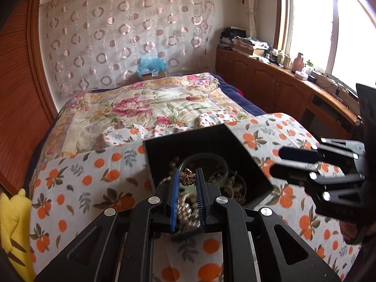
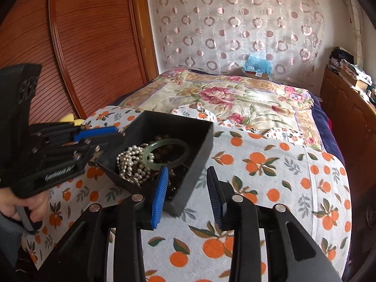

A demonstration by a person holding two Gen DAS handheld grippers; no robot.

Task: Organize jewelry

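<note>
A black open box (image 1: pixel 150 155) stands on an orange-print cloth (image 1: pixel 77 176). It holds a pearl string (image 2: pixel 131 162), a green jade bangle (image 2: pixel 169 151) and dark beads. My left gripper (image 1: pixel 188 169) hangs over the box's near part, shut on a small gold flower-shaped ornament (image 1: pixel 187 177) pinched between its blue pads. In the right wrist view the left gripper (image 2: pixel 110 134) sits at the box's left corner. My right gripper (image 2: pixel 188 176) is open. Its left finger is over the box's inside, its right finger is outside the near wall (image 2: pixel 199 155), and neither pad presses. The left wrist view shows the right gripper (image 1: pixel 276 162) at the box's right.
The cloth covers the near end of a bed with a floral quilt (image 1: pixel 145 103). A yellow plush toy (image 1: pixel 14 223) lies at the left edge. A cluttered wooden cabinet (image 1: pixel 270 80) runs under the window. A hand (image 2: pixel 23 206) grips the left tool's handle.
</note>
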